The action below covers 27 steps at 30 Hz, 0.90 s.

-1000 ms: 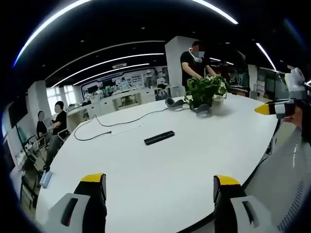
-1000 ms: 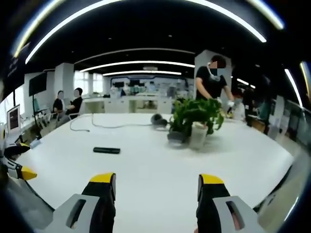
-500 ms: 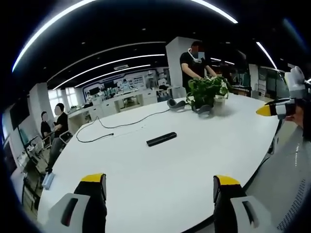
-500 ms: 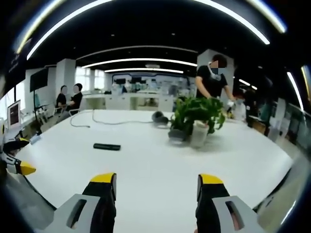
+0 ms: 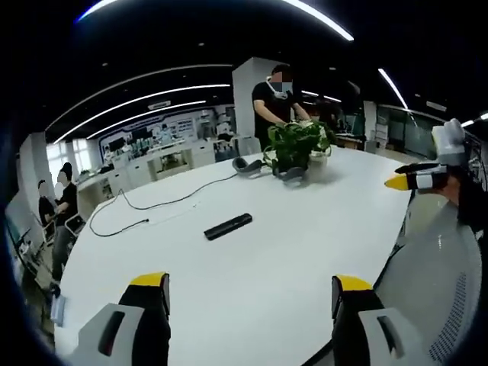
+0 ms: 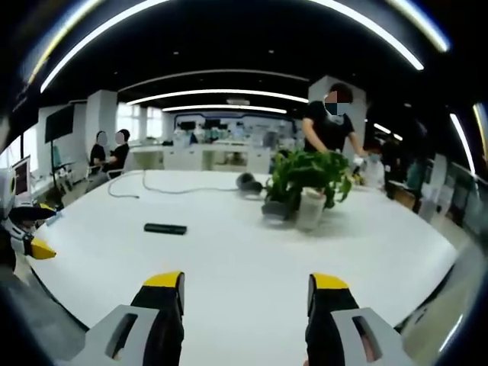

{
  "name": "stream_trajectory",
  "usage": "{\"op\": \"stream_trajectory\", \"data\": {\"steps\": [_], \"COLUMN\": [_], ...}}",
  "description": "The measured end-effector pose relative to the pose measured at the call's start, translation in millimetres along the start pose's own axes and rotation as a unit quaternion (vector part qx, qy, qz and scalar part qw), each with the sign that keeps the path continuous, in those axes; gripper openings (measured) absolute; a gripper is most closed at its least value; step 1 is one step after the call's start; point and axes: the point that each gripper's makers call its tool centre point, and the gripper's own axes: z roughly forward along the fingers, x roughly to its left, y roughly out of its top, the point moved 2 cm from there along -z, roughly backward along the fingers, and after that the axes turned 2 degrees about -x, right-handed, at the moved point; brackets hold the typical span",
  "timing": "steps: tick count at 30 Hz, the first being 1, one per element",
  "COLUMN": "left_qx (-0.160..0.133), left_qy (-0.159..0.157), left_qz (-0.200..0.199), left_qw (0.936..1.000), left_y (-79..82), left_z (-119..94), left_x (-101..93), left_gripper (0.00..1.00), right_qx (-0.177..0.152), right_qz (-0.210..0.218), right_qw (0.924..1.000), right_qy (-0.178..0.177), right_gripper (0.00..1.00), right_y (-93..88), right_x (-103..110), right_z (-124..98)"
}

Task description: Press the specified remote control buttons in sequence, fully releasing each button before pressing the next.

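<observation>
A black remote control (image 5: 228, 226) lies flat on the big white table (image 5: 252, 282), well ahead of my left gripper (image 5: 248, 293), whose yellow-tipped jaws stand wide apart with nothing between them. In the right gripper view the same remote control (image 6: 165, 228) lies far off to the left on the table (image 6: 244, 259). My right gripper (image 6: 245, 291) is open and empty above the table's near part. The right gripper's yellow tip (image 5: 398, 182) pokes in at the right of the left gripper view, and the left gripper's tip (image 6: 40, 249) shows at the left edge of the right gripper view.
A potted green plant (image 6: 309, 183) stands on the far side of the table with headphones (image 6: 248, 183) beside it. A black cable (image 5: 145, 210) trails across the far left. A person (image 6: 329, 122) stands behind the plant; two people (image 6: 110, 149) sit further back.
Both views have shifted slightly with the hands. In the left gripper view the remote and plant now sit further left. Nothing on the table has moved; both grippers stay open.
</observation>
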Motion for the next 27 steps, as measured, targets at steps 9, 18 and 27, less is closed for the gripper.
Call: {"op": "stream_trajectory", "data": {"steps": [9, 18, 27], "left_qx": [0.03, 0.052, 0.12], "left_qy": [-0.057, -0.096, -0.151], "left_qz": [0.076, 0.132, 0.177], "left_qw": [0.995, 0.9852, 0.9651], "left_y": [30.2, 57.3, 51.3], "left_z": [42, 80, 125], "left_x": [25.6, 50.8, 65.3], "left_gripper": [0.86, 0.84, 0.74], "right_qx": [0.004, 0.009, 0.027], "right_qz": [0.0, 0.001, -0.011], "right_qw": [1.0, 1.0, 0.9996], "right_qy": [0.0, -0.002, -0.005], "right_gripper": [0.62, 0.6, 0.59], "right_y": [-1.6, -2.8, -8.6], "right_x": [0, -1, 0], "right_z": [1, 2, 4]}}
